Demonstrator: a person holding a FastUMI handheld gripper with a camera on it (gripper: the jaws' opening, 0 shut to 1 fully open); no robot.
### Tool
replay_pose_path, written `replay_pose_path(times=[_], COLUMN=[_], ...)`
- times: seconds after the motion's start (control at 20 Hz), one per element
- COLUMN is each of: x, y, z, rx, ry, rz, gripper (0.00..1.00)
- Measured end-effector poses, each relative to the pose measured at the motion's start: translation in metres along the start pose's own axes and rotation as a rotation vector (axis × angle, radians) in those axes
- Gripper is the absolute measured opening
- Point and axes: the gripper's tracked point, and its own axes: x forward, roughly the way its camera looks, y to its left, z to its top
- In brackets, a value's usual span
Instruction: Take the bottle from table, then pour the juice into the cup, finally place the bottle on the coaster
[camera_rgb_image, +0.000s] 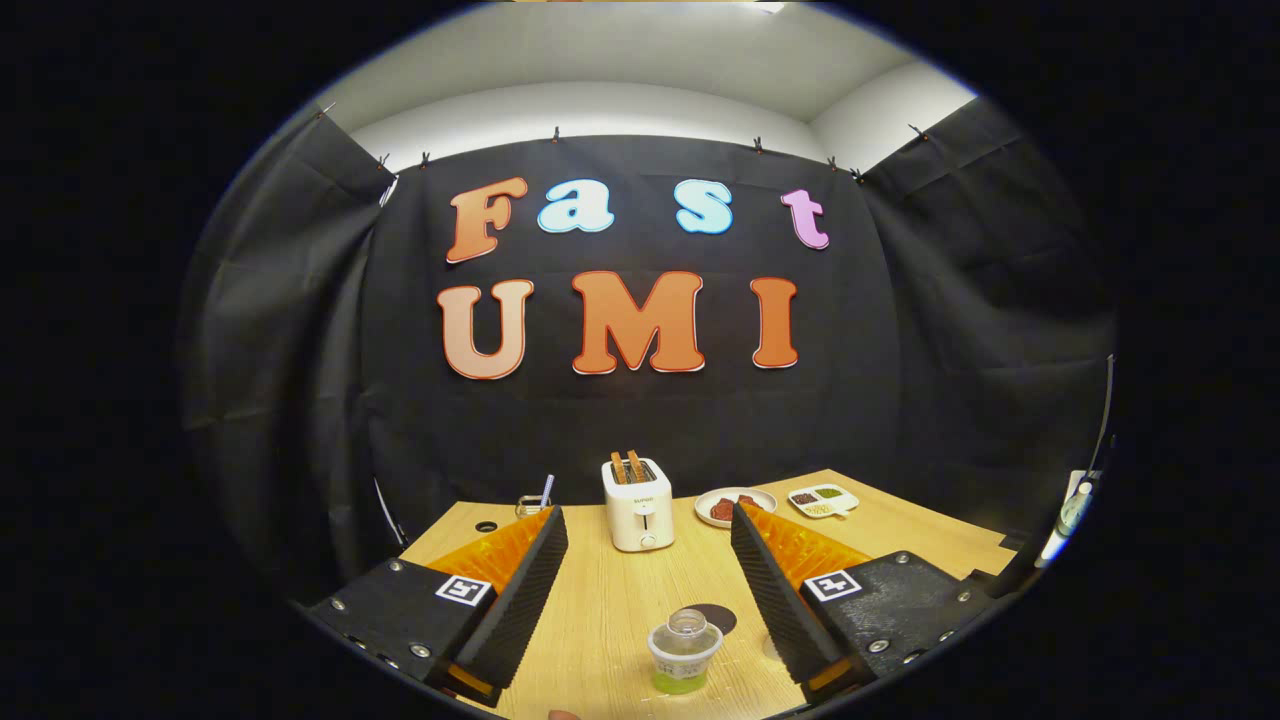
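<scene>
Wooden table (620, 600) carries all items. Gripper (648, 528) fingers stand wide apart, clamped on nothing. Bottle (684, 650), holding green juice, stands between the fingers near their base, at 6 o'clock from the white toaster (638, 505). Dark coaster (714, 618) lies just beyond the bottle, at its 1 o'clock. A plate (735, 506) and a divided dish (822, 500) sit at the toaster's 3 o'clock; a glass with a straw (534, 504) sits at its 9 o'clock.
</scene>
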Motion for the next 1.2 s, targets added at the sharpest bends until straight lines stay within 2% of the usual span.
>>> replay_pose_path(times=[0.5, 1.2], x=[0.025, 0.037], y=[-0.012, -0.02], z=[-0.069, -0.159], rx=[-0.026, -0.046], ry=[0.095, 0.216], rz=[-0.022, -0.049], gripper=[0.98, 0.98])
